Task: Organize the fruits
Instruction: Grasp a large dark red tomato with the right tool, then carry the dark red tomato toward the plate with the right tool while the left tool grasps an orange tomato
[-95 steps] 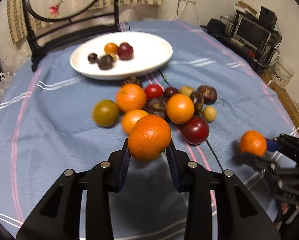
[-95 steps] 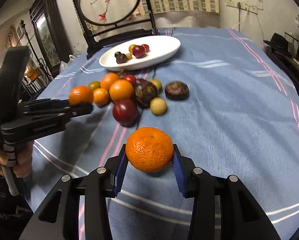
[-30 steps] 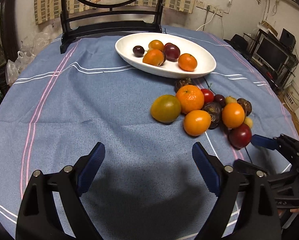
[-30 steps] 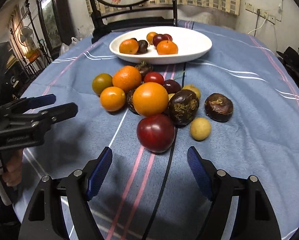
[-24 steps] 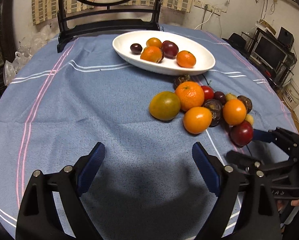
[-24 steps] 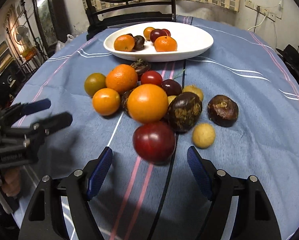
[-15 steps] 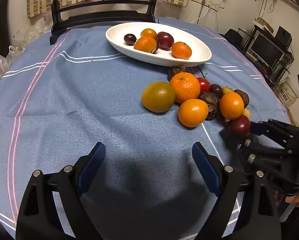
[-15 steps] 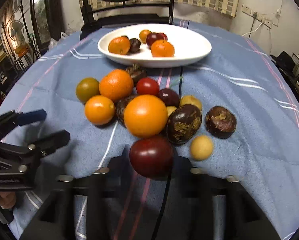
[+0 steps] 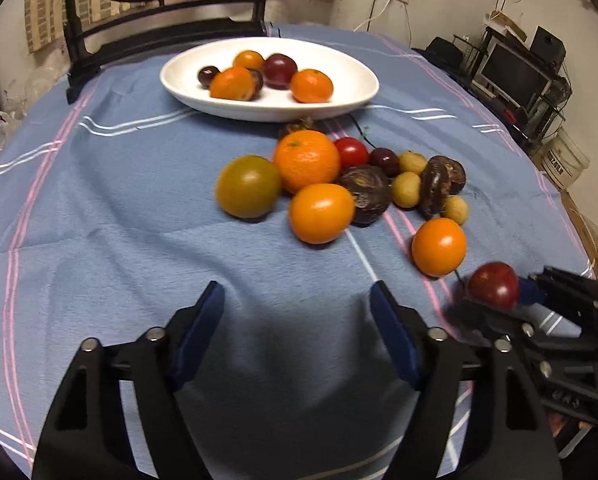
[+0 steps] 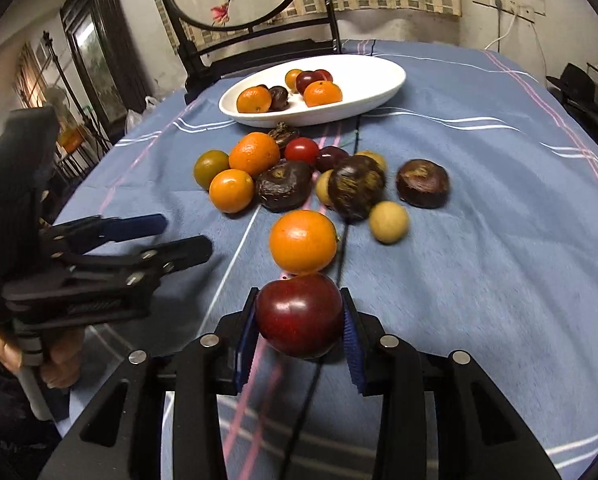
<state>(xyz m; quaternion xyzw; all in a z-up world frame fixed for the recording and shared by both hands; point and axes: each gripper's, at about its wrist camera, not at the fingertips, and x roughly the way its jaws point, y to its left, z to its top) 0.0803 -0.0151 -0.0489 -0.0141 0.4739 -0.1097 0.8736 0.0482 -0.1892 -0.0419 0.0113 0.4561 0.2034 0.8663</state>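
Note:
My right gripper [image 10: 299, 326] is shut on a dark red plum [image 10: 299, 314], lifted just in front of a smooth orange fruit [image 10: 302, 241]. From the left wrist view the same plum [image 9: 494, 285] sits in the right gripper [image 9: 499, 300] at the lower right. My left gripper [image 9: 297, 320] hangs over bare cloth with nothing between its closing jaws, short of an orange fruit [image 9: 321, 213] and a greenish fruit [image 9: 248, 186]. The white plate [image 9: 339, 108] at the back holds several fruits. A pile of oranges, dark fruits and small yellow ones lies in front of it.
A blue striped tablecloth [image 9: 99, 200] covers the round table. A dark chair [image 9: 159, 24] stands behind the plate. A thin black cord [image 10: 339, 256] runs across the cloth through the pile. A hand [image 10: 59, 364] holds the left gripper's handle at the left of the right wrist view.
My right gripper closed on the dark red plum and pulled it back from the pile. The orange fruit beside it rolled forward. My left gripper's jaws narrowed and moved closer to the pile.

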